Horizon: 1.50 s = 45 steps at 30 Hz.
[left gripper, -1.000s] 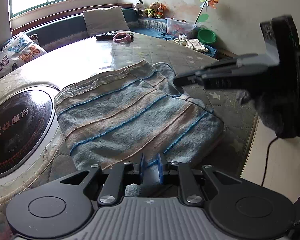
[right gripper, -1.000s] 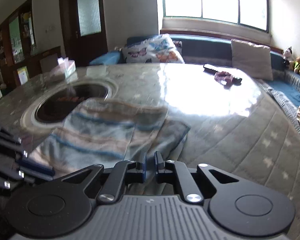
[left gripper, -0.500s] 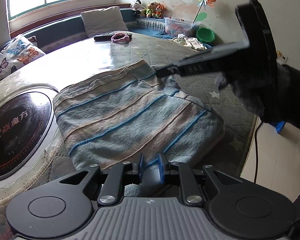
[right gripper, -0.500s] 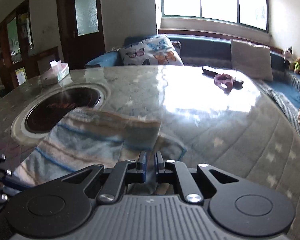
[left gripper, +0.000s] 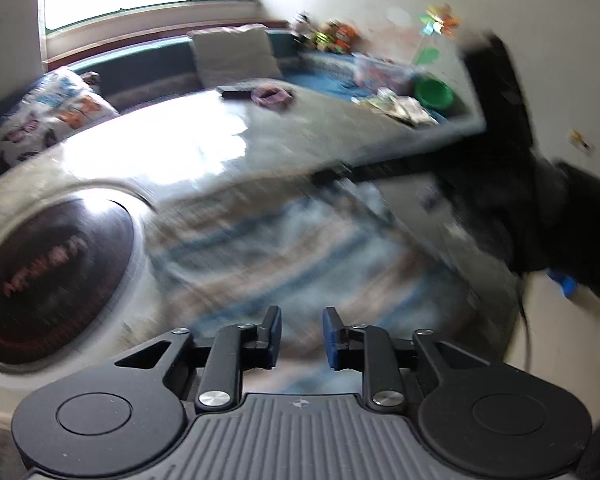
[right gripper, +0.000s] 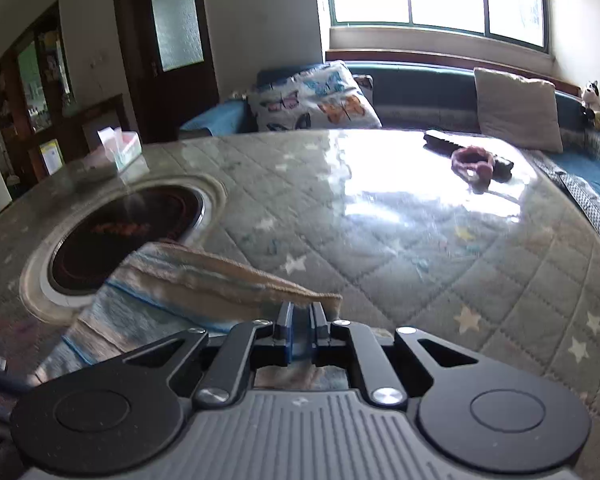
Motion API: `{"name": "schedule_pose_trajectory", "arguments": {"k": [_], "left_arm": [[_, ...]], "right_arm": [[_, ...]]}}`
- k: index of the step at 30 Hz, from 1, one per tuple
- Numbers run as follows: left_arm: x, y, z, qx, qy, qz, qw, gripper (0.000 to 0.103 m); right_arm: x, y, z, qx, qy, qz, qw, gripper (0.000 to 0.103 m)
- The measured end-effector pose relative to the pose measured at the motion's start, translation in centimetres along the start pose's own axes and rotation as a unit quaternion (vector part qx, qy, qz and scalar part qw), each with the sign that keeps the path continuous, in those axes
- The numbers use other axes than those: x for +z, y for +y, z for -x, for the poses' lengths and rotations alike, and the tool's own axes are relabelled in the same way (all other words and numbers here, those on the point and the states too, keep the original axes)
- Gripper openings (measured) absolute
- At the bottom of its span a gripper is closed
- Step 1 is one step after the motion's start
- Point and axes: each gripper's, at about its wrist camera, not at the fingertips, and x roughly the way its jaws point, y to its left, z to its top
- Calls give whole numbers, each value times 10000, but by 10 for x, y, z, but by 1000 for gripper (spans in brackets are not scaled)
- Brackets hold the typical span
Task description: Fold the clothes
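Observation:
A blue and beige striped cloth (left gripper: 300,248) lies on the quilted table (right gripper: 400,232), blurred in the left wrist view. My left gripper (left gripper: 302,320) hovers over its near edge with jaws opening; the pads stand apart and press on nothing. My right gripper (right gripper: 302,312) is shut on a corner of the striped cloth (right gripper: 204,280), whose raised edge runs off to the left. In the left wrist view the right gripper (left gripper: 324,177) reaches in from the right, over the cloth's far side.
A round dark hob (right gripper: 128,232) is set into the table left of the cloth. A tissue box (right gripper: 118,150) stands beyond it. A remote and a pink scrunchie (right gripper: 472,162) lie at the far side. Cushions line the window bench. The table edge and a cable (left gripper: 526,320) are at the right.
My left jaws have parted and let go of the cloth's near edge, and that view has swung and blurred. The right gripper has carried its cloth corner up and across toward the hob.

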Motion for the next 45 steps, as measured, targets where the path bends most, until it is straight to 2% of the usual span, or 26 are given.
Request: {"name": "schedule_pose_trajectory", "arguments": {"k": [7, 14, 21, 26, 30, 34, 39, 45], "left_arm": [[42, 32, -32, 317, -136, 392, 9986, 29], [61, 48, -69, 169, 9, 602, 9980, 27], [69, 54, -89, 243, 86, 721, 9971, 27], [75, 42, -88, 296, -72, 496, 9983, 26], [75, 39, -103, 425, -21, 313, 9986, 26], [77, 44, -97, 362, -103, 457, 9982, 26], [69, 56, -66, 552, -311, 553, 9965, 26], [50, 70, -63, 805, -145, 705, 9941, 26]], "right_arm": [[-1, -3, -14, 24, 164, -138, 9998, 7], [-3, -2, -13, 14, 162, -112, 9998, 7], [-4, -3, -15, 43, 161, -108, 9998, 7], [-4, -3, -15, 45, 159, -71, 9998, 7], [-4, -3, -15, 41, 154, -70, 9998, 7], [-4, -3, -15, 43, 152, -78, 9998, 7], [-4, -3, -14, 49, 145, -104, 9998, 7], [-5, -1, -14, 14, 126, -83, 9999, 8]]}}
